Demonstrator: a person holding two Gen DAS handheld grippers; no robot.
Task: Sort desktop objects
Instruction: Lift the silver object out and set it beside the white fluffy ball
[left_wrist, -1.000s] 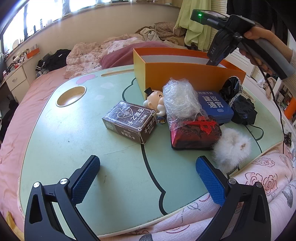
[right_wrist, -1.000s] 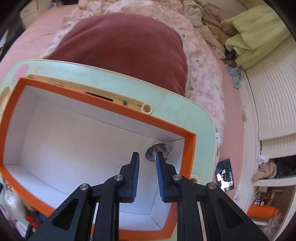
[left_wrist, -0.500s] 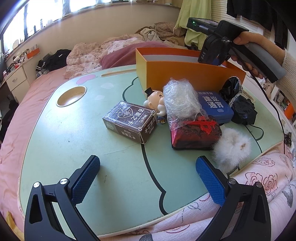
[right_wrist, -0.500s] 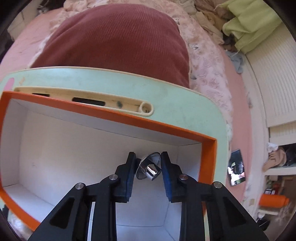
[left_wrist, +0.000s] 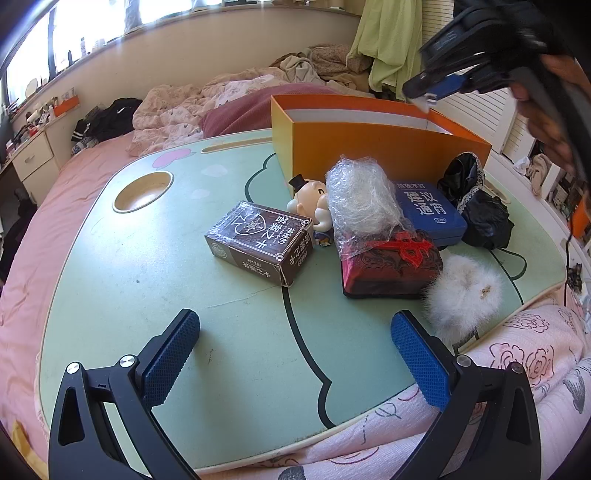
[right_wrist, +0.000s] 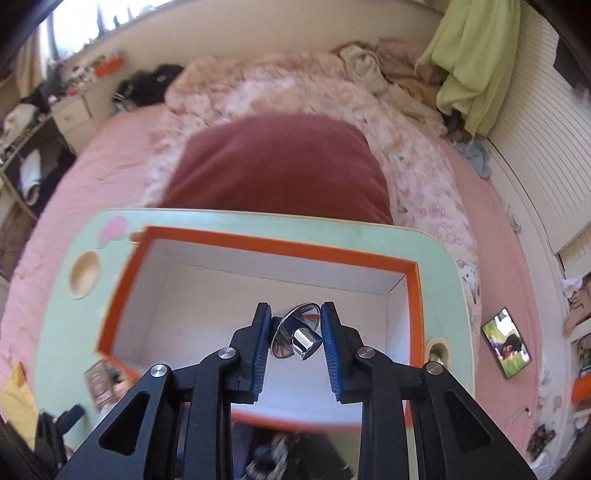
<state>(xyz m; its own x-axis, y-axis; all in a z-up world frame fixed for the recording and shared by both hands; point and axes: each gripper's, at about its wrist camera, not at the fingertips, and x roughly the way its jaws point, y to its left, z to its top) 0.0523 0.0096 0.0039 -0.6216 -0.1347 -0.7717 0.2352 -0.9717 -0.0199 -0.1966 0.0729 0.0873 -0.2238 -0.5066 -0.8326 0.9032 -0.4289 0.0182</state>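
Right gripper (right_wrist: 295, 332) over orange box (right_wrist: 413, 295), jaws just widened, silver knob (right_wrist: 295, 338) between, grip unclear. Left gripper (left_wrist: 295, 354) apart, empty, brown carton (left_wrist: 258, 242) dead ahead, far side.

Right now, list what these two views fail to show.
- Orange box floor: left wrist view, near wall hides it.
- Figurine body: left wrist view, behind brown box and plastic bundle.
- Right hand: left wrist view, blurred, cut by right edge.
- Clutter at bottom edge: right wrist view, motion-blurred, cut off.
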